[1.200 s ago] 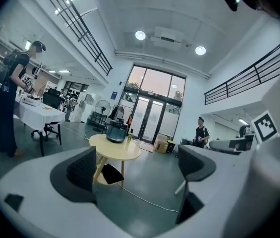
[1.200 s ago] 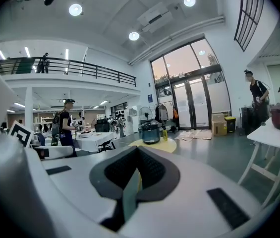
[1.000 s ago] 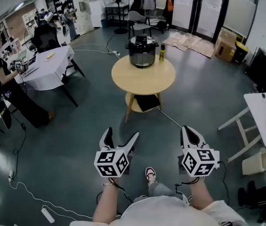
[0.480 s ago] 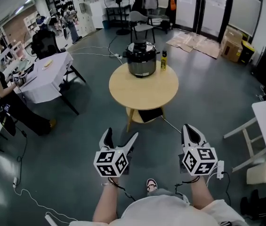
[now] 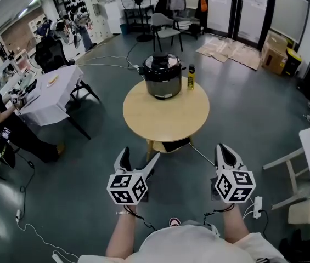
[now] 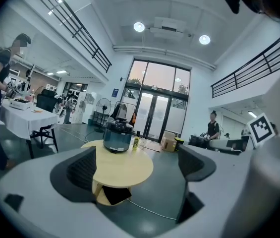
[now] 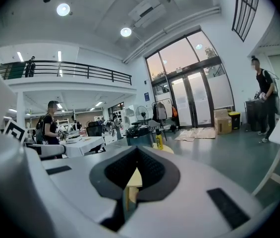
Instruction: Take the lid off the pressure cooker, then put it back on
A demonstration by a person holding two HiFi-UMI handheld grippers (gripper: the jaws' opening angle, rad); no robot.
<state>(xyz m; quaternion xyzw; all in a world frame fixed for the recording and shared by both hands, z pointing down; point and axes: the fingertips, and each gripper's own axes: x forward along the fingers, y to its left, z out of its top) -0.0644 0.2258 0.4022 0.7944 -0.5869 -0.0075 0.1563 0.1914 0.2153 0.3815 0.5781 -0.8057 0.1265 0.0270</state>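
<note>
Black pressure cooker, yellow bottle beside

Ahead of the left claw, the pressure cooker shows glossy dark metal under a black plastic lid (slight sheen); its round desk is pale matt wood; the floor smooth grey.

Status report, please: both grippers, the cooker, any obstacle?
Left gripper open, empty. Right gripper shut, empty. Pressure cooker on round table, lid on, untouched, both grippers well short of it. Yellow bottle close beside it.
</note>
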